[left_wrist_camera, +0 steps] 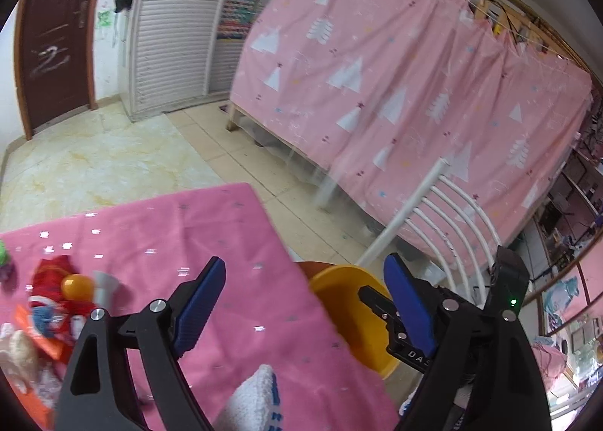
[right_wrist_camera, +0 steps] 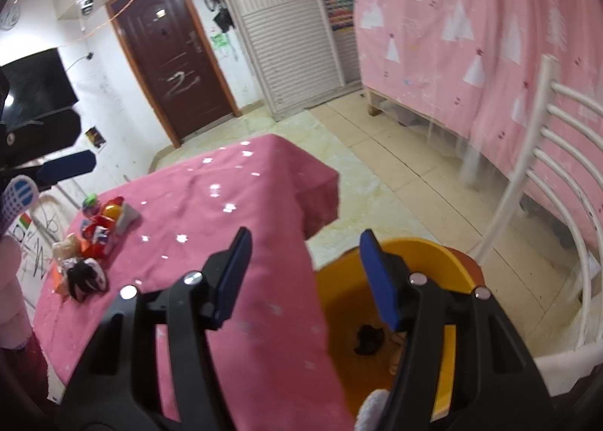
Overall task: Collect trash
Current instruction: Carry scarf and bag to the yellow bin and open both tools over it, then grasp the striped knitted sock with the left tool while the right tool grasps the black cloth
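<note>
Pink tabletop (right_wrist_camera: 226, 205) carries trash pile (right_wrist_camera: 94, 242) at far left, items blurred. Yellow bin (right_wrist_camera: 426, 250) off its edge holds a dark scrap (right_wrist_camera: 369, 338), partly hidden. My left fingers (left_wrist_camera: 305, 303) wide, empty; right fingers (right_wrist_camera: 305, 280) apart, empty.

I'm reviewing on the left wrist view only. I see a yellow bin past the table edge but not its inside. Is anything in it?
Observer: Yes, a dark crumpled scrap lies on the bottom of the yellow bin.
Operator: Is the right gripper carrying anything?
Observer: No, the right gripper is open, with nothing between its pads.
Operator: Is there any trash on the table that I'm missing?
Observer: A black-and-white crumpled piece lies at the near end of the pile on the pink tablecloth.
</note>
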Tool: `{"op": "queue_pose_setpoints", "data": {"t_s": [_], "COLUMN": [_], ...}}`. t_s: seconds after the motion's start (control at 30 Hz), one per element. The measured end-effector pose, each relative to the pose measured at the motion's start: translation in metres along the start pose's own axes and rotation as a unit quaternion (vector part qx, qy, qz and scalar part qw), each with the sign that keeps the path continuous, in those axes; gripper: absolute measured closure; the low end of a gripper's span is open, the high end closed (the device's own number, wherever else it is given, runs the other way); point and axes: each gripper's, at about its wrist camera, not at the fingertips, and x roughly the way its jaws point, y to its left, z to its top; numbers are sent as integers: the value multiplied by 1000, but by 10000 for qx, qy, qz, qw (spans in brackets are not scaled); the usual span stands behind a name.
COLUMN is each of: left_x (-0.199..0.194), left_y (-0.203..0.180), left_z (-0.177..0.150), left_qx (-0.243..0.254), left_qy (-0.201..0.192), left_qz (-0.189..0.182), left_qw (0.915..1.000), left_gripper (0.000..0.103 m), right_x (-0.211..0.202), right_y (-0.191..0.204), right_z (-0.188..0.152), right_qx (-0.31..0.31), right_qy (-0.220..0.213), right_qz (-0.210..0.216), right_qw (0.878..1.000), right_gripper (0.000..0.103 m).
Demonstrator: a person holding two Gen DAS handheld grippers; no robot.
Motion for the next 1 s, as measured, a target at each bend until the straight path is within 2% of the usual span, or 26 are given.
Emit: {"op": "queue_pose_setpoints", "data": {"t_s": [0.27, 0.53, 0.67, 0.77, 1.0], "left_x": [-40, -70, -82, -88, -97], "left_y": [61, 130, 167, 192, 248], "left_z": [-1, -1, 0, 1, -1], "left_qx": [-151, -361, -537, -676, -930], "left_qy": [-201, -305, -327, -333, -314], "left_qz": [465, 984, 1259, 1462, 1887], "left_qw": [9986, 9940, 9900, 9864, 9771], "left_gripper": [24, 23, 23, 23, 23], "right_x": [13, 24, 27, 31, 43], "right_y": [63, 122, 151, 173, 210], "right_z": [11, 5, -3, -11, -26], "right_qx": [-451, -837, -1075, -1243, -1529], "right_qy": [71, 310, 460, 594, 904], "right_qz": [280, 844, 1080, 1293, 1541], "right_qw": [9986, 9924, 9872, 9820, 9720], "right_gripper": [46, 46, 45, 37, 36]}}
